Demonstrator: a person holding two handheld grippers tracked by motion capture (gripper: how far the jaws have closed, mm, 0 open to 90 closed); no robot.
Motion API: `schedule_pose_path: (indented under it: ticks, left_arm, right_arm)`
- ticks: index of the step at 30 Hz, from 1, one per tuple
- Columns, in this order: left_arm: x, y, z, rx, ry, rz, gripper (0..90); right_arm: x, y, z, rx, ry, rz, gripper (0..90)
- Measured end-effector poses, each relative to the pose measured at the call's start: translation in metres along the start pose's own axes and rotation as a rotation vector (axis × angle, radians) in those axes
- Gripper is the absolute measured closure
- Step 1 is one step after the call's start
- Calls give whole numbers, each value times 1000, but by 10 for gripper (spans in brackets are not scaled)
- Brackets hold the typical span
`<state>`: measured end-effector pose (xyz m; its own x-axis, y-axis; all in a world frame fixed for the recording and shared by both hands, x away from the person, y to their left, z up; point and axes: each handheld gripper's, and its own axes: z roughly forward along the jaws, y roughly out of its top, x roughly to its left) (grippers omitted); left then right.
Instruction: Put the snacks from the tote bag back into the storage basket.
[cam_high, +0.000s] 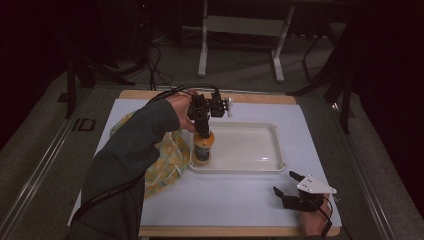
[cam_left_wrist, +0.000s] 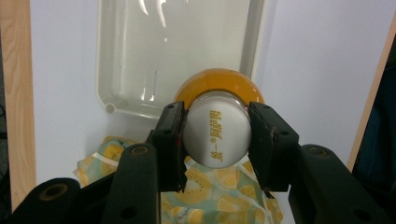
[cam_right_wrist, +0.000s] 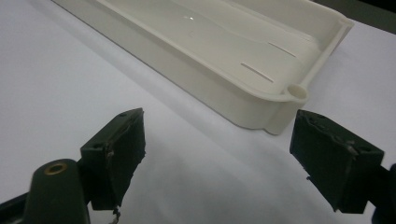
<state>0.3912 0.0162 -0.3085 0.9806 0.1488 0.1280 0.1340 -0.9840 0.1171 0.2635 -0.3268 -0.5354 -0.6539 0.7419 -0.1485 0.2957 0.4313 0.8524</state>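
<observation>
From above my near edge of the surface (cam_high: 240, 200), the high view looks forward and down. My left gripper view stares straight down, close; my right looks low across the surface. All share the white tray (cam_high: 270, 150).

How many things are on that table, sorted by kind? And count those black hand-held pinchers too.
Bottles: 1, the orange bottle with a white cap, gripped by the left tool
Trays: 1, the white tray
Bags: 1, the lemon-print bag
Hand-held tools: 2, the left one and the right tool, whose jaws stand open on nothing
Total: 5
</observation>
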Motion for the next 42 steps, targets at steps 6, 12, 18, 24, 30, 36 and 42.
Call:
schedule_pose_path:
  ticks: [6,12,18,24,30,36,42]
  left_arm:
    - [-1,-2,3,-6,-6,-2,589]
    - [1,-2,12,0,-10,-3,589]
    - [2,-3,21,5,-26,-13,589]
    - [2,-1,26,11,-36,-10,589]
    - [3,-2,32,17,-42,-16,589]
    - [2,-3,36,20,-45,-13,590]
    - [2,-2,43,24,-53,-20,589]
  right_arm:
    - [0,0,0,0,-1,0,178]
    - [0,0,0,-2,-2,0,178]
    - [1,0,0,-3,-2,2,178]
    - [1,0,-1,-3,-4,3,178]
    - [0,0,-1,-4,-4,5,178]
    - [0,0,-1,-7,-4,6,178]
    - [0,0,-1,-11,-5,6,178]
